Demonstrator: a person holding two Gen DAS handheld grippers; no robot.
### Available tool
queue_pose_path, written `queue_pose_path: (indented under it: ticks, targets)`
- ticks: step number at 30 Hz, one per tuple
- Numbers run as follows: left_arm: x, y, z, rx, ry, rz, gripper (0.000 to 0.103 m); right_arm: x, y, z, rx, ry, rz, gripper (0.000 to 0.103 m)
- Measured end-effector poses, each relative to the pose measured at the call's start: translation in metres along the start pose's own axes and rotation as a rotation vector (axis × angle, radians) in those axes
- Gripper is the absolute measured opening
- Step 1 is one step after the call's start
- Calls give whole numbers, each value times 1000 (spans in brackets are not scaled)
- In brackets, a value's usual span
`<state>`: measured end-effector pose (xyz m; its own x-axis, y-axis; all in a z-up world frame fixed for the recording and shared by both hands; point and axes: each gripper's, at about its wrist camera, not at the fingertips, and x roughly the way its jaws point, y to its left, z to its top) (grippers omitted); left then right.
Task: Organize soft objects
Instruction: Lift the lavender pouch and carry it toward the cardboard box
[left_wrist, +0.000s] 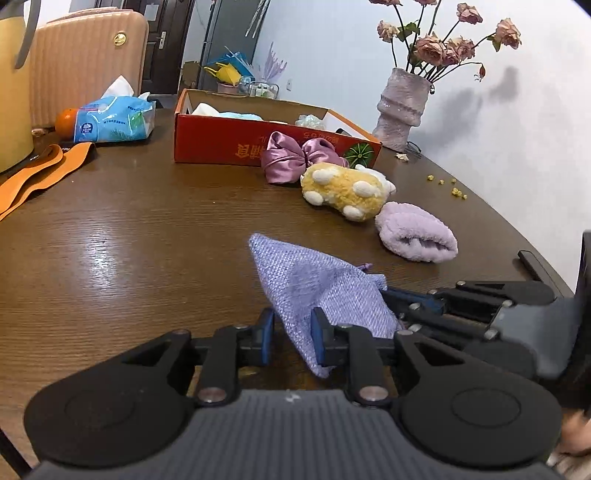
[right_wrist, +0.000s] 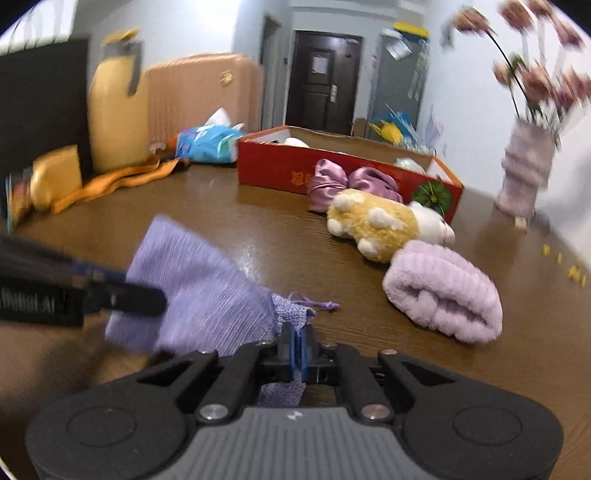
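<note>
On the brown table (left_wrist: 129, 229), the red box (left_wrist: 229, 138) sits far back. Nearer (held between both tools) is the lilac woven pouch (left_wrist: 314, 291): the left gripper (left_wrist: 291, 332) seems narrowly pinched on its corner, the right gripper (right_wrist: 297, 345) clamped on its drawstring end.

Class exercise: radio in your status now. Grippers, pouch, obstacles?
Right gripper shut on lilac pouch neck. Left gripper around its corner. Path to red box clear.
</note>
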<state>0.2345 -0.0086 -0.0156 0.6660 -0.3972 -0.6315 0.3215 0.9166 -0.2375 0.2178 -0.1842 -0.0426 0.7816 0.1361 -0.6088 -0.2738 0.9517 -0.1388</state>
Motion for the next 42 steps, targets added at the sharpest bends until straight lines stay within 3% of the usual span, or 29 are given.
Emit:
queue_pose_path:
  ticks: [2,4,9,15,18,22,24,28,35,42]
  targets:
    - [-4,1,1,0,-14,1,32,2,13,-4,-94,-20,-56,3]
    - [-8,3,3,2,-26,1,42,1,16,-5,-110,-31,-69,4]
    - [-10,7,8,-12,-39,-8,42,-10,-20,3,107,-43,42,15]
    - [-1,11,6,-29,-13,-17,42,-11,-41,0,267,-43,138,18]
    - [-2,13,6,-29,-20,-16,28,-5,-44,-3,314,-24,142,22]
    - [-1,14,5,-27,-11,-13,15,3,-44,-6,347,1,153,19]
    - [0,15,4,-27,-4,-17,13,6,-42,-7,346,5,176,8]
    - [-1,14,4,-22,-9,-23,11,6,-34,-5,315,2,150,1]
    - [-8,10,23,-4,-59,-68,8,-10,-47,11,319,-79,103,0]
    - [-3,-3,91,60,-158,-81,8,-15,-78,67,267,-183,76,0]
